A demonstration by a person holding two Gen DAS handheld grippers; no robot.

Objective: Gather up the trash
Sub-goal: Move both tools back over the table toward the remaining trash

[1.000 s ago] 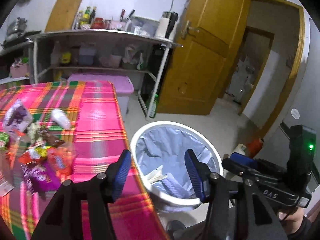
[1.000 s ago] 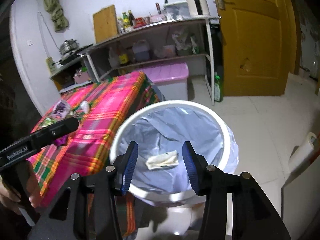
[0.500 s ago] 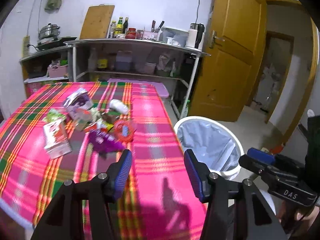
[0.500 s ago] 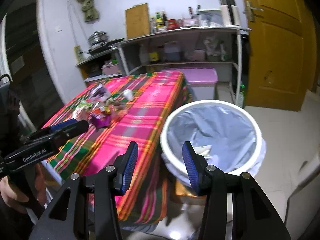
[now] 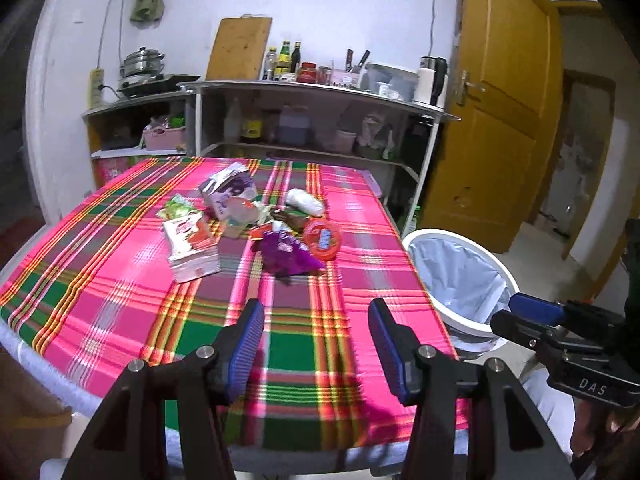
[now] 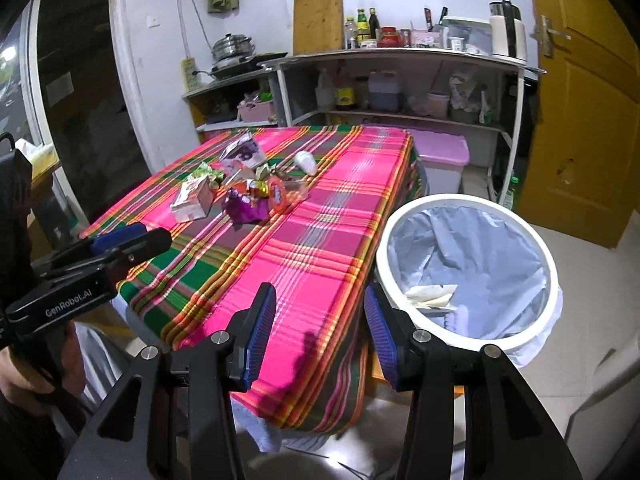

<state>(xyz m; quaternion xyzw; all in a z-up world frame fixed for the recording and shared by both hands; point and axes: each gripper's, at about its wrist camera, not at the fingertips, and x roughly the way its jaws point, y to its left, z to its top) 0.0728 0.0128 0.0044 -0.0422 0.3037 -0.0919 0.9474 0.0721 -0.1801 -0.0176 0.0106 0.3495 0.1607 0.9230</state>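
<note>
A pile of trash lies on the pink plaid table [image 5: 120, 280]: a purple wrapper [image 5: 286, 254], a red round lid [image 5: 322, 238], a red-white carton [image 5: 192, 250], a purple carton [image 5: 230, 192], a white wad [image 5: 306, 202]. The pile also shows in the right wrist view [image 6: 244, 196]. A white bin [image 6: 468, 272] with a blue liner stands right of the table and holds a crumpled tissue [image 6: 430, 296]. My left gripper [image 5: 316, 340] is open and empty over the table's near edge. My right gripper [image 6: 320, 332] is open and empty at the table's corner beside the bin.
Grey shelves [image 5: 320, 92] with bottles, a kettle and a cutting board stand behind the table. A pink-lidded box [image 6: 442, 152] sits under them. A yellow door [image 5: 504, 100] is at the right. The bin shows in the left wrist view [image 5: 460, 276].
Both grippers have pulled back from over the bin and turned left toward the table. The trash pile has come into the middle of both views. Both stay open and empty.
</note>
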